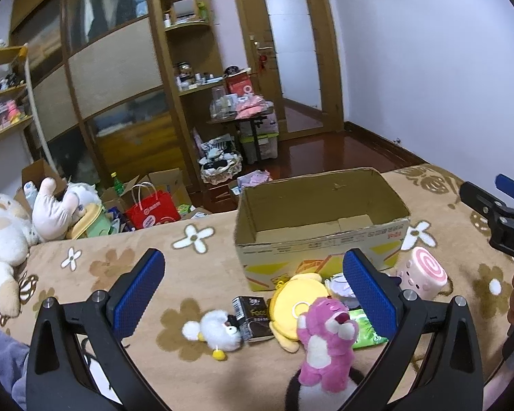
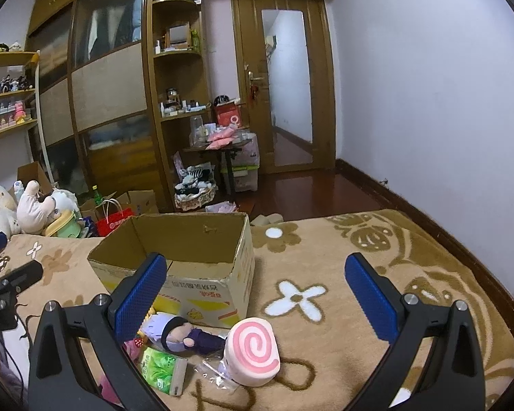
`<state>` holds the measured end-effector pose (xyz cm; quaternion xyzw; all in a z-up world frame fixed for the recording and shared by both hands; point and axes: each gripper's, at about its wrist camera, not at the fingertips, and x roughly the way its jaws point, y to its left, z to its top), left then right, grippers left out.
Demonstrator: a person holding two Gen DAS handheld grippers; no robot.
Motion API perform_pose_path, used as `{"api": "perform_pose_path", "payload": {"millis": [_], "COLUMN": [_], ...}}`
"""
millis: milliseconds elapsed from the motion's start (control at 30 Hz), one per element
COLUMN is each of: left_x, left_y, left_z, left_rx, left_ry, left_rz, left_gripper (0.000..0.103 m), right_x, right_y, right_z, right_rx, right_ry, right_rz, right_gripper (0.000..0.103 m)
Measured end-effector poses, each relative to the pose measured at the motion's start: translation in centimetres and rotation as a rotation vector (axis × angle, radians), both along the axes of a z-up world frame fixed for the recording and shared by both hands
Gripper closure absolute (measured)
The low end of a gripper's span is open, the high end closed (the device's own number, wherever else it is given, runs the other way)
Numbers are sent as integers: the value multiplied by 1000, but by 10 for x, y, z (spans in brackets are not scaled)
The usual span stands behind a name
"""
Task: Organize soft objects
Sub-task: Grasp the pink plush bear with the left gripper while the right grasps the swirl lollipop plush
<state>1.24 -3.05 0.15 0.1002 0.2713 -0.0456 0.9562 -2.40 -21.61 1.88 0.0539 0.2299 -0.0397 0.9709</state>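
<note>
Both claws wide open, nothing held. Left claw (image 1: 253, 294) hangs over the toy pile, lower centre of its view; right claw (image 2: 255, 299) likewise in its own.

Nearest to me: pink bear (image 1: 327, 340), upright at bottom centre of the left view, just inside the right pad. I'd take that first: centre the jaws on the torso, not the head, close slowly so the plush compresses rather than squirts out.

Just behind it: yellow plush (image 1: 296, 303), white bird (image 1: 217, 332), a dark carton (image 1: 253, 316) between them and a green packet (image 1: 368, 330). The last two aren't plush, so I'd leave them.

Right view, lower centre: swirl roll (image 2: 253, 351), with a doll (image 2: 185, 334) lying just left of it. The roll sits on a clear wrapper; grip high to avoid snagging it.

Further back: box (image 1: 320, 229), open, looks empty, touching the pile's far edge. Short lift, release low inside.

All on a flowered blanket (image 2: 325, 260).
</note>
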Motion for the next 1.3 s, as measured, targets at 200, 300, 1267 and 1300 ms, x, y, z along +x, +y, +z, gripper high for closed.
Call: {"api": "perform_pose_path", "payload": {"millis": [200, 300, 1267, 1300], "left_x": [9, 12, 53, 54], "left_y": [-20, -29, -40, -39], "left_z": [-12, -22, -102, -103], "left_rx": [17, 34, -2, -5], "left_ry": [37, 67, 419, 423], "left_rz": [-29, -44, -62, -61], "left_gripper": [1, 1, 1, 1], "right_x": [10, 16, 66, 67], "right_y": [-3, -2, 0, -1], "right_z": [-11, -18, -94, -96], "right_rx": [25, 27, 74, 80], "right_ry": [61, 95, 413, 422], "right_rz": [19, 26, 80, 77], "right_gripper": [0, 0, 0, 0]}}
